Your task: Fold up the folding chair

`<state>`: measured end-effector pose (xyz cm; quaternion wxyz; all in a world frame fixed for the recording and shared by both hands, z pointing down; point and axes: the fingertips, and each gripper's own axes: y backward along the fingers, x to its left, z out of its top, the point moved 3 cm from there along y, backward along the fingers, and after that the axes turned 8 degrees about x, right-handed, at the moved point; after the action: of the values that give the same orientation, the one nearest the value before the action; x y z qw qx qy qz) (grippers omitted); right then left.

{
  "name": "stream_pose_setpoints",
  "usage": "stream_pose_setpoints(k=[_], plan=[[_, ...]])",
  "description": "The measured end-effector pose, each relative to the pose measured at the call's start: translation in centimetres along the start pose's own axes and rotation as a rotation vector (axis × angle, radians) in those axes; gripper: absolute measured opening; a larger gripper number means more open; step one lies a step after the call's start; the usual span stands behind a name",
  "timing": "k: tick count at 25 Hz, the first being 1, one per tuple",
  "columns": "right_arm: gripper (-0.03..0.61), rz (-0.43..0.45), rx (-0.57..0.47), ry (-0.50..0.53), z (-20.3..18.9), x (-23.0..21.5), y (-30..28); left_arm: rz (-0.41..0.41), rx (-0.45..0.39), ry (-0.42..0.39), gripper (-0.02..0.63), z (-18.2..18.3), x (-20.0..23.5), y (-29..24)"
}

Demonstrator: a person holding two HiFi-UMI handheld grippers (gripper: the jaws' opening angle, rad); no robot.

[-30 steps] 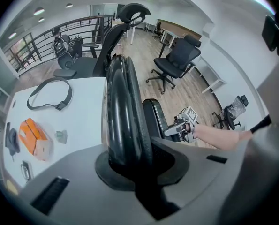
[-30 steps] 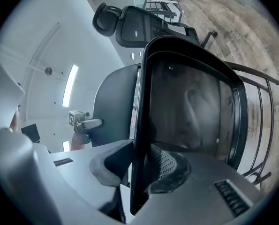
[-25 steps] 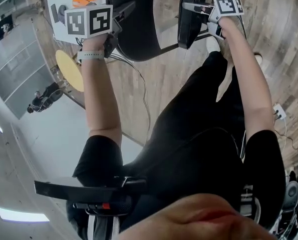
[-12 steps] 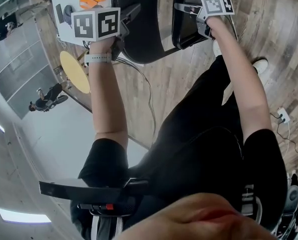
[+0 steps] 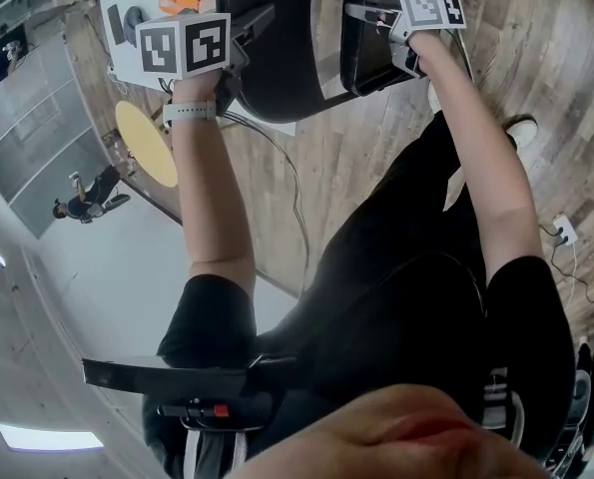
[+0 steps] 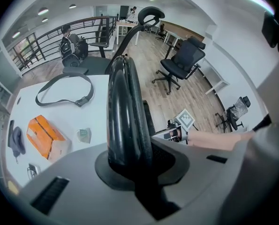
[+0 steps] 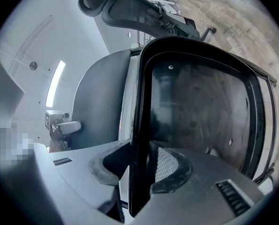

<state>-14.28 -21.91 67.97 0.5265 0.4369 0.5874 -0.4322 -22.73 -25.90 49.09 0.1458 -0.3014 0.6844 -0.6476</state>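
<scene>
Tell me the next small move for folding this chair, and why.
Probably push the seat closer to the chair back. The left gripper clamps the back's edge, the right gripper clamps the seat's rim, and floor shows between seat and back.

White table [image 6: 33, 114] with orange box [image 6: 44, 136], black strap [image 6: 83, 100], wood floor [image 6: 177, 102] under folding chair [image 6: 125, 116], office chair [image 6: 179, 62]

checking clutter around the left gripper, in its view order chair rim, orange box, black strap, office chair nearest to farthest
1. chair rim, held in the left gripper
2. orange box, left, on the white table
3. black strap, farther along that table
4. office chair, right, beyond the table
</scene>
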Motion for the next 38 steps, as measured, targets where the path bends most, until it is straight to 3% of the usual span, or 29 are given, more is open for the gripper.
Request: stream_pose_setpoints(k=[7, 10, 12, 16, 18, 21, 24, 27, 30, 34, 38], plan=[[0.113, -0.015, 0.012, -0.009, -0.1, 0.0, -0.2, -0.019, -0.008, -0.017, 0.065, -0.1, 0.0, 0.0], [0.114, -0.013, 0.005, -0.022, 0.0, 0.0, -0.1, -0.037, -0.036, -0.029, 0.132, 0.0, -0.3, 0.2], [0.114, -0.003, -0.014, -0.032, 0.0, -0.1, -0.1, -0.022, -0.096, -0.022, 0.167, 0.1, 0.3, 1.1], [0.119, -0.001, -0.047, -0.002, -0.2, 0.0, 0.2, 0.058, -0.298, 0.012, 0.213, 0.8, 1.8, 5.8], [0.176, -0.042, -0.081, 0.052, 0.4, 0.0, 1.5, 0.108, -0.391, 0.020, 0.213, 1.0, 1.8, 8.1], [0.215, -0.127, -0.188, 0.196, 2.0, 1.4, 4.9, 0.190, -0.503, 0.013, 0.213, 0.7, 0.7, 10.7], [0.215, -0.200, -0.296, 0.449, 3.5, 5.9, 9.0, 0.190, -0.629, -0.040, 0.212, 0.1, -2.6, 12.0], [0.215, -0.269, -0.319, 0.777, 3.7, 12.9, 12.0, 0.160, -0.781, -0.109, 0.212, -1.0, -6.7, 12.8], [0.215, -0.317, -0.287, 1.016, 2.2, 19.2, 14.7, 0.132, -0.862, -0.130, 0.212, -2.6, -10.9, 12.5], [0.213, -0.349, -0.204, 1.210, -1.2, 26.1, 17.1, 0.049, -0.945, -0.186, 0.212, -4.7, -17.3, 12.8], [0.211, -0.292, -0.114, 1.261, -6.2, 31.7, 18.6, -0.095, -1.005, -0.156, 0.212, -7.2, -22.7, 13.7]])
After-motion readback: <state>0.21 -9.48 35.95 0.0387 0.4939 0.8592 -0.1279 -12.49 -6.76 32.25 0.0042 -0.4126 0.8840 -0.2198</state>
